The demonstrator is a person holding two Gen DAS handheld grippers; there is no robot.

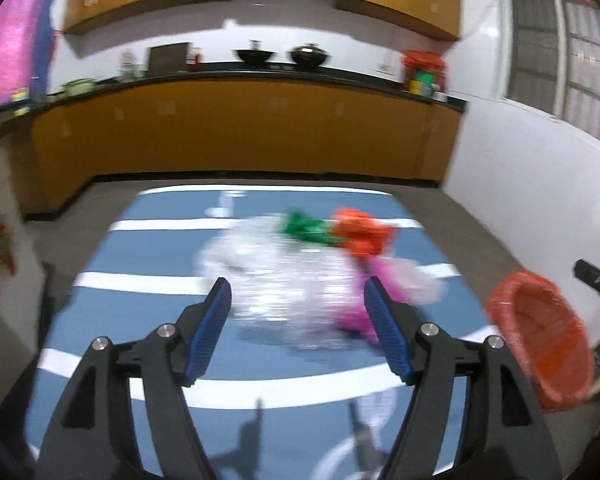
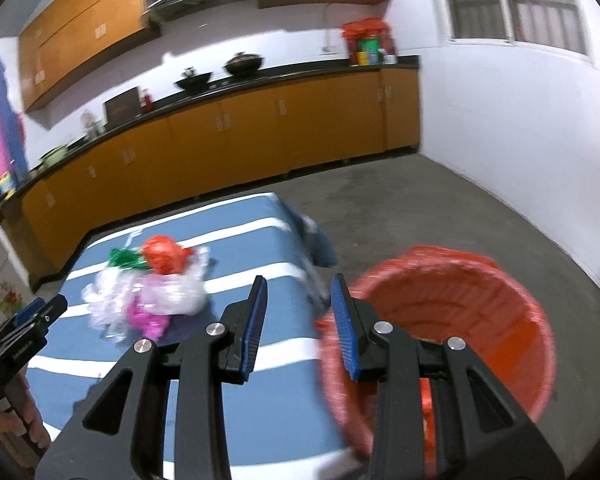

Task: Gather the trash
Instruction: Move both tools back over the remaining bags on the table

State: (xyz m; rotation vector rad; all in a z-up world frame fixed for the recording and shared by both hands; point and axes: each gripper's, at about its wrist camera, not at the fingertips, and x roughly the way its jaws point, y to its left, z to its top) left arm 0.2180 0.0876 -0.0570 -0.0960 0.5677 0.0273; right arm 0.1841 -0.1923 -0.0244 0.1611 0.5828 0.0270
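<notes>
A kitchen with orange cabinets (image 2: 260,120) and a grey floor. A blue white-striped table (image 2: 260,400) fills the lower frame. A pile of crumpled plastic bags (image 1: 308,276) lies mid-table, ahead of the left gripper (image 1: 298,300), which is open and empty. The right gripper (image 2: 299,300), part open, holds nothing; the orange-lined bin (image 2: 460,320) sits lower right. No readable writing.

Crumpled plastic trash (image 1: 300,280) is heaped ahead of the left gripper (image 1: 298,320); the red-lined bin (image 2: 460,320) stands beyond the right gripper (image 2: 300,320).
</notes>
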